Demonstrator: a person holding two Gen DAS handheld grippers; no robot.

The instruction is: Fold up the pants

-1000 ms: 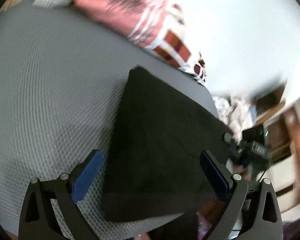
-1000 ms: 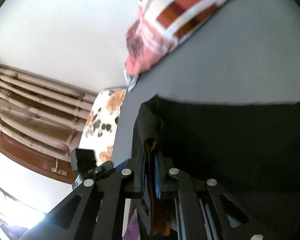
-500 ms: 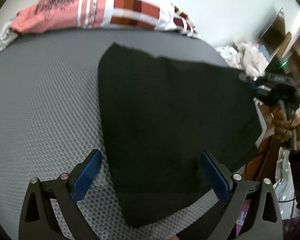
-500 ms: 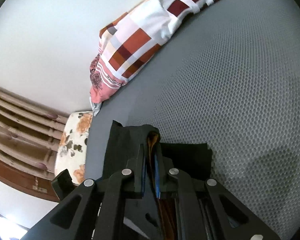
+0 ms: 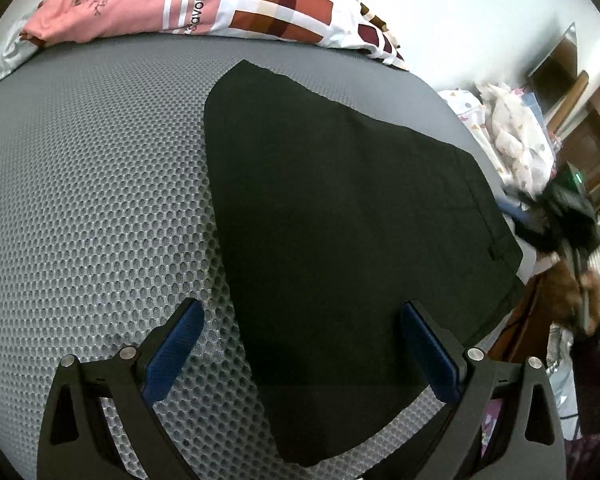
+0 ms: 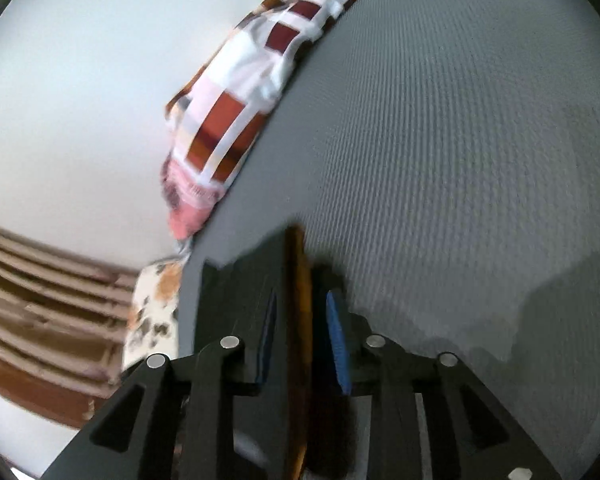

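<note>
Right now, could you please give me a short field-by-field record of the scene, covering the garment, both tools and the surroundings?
garment: black pants, lying flat
surface: grey mesh mattress
left tool: open, fingers spread over the near end of the pants, holding nothing
right tool: blurred at the pants' right edge; a dark and orange strip lies between its fingers, grip unclear
background: patterned pillow along the far edge, beside a white wall
fold status: pants spread out, no fold visible in this view
</note>
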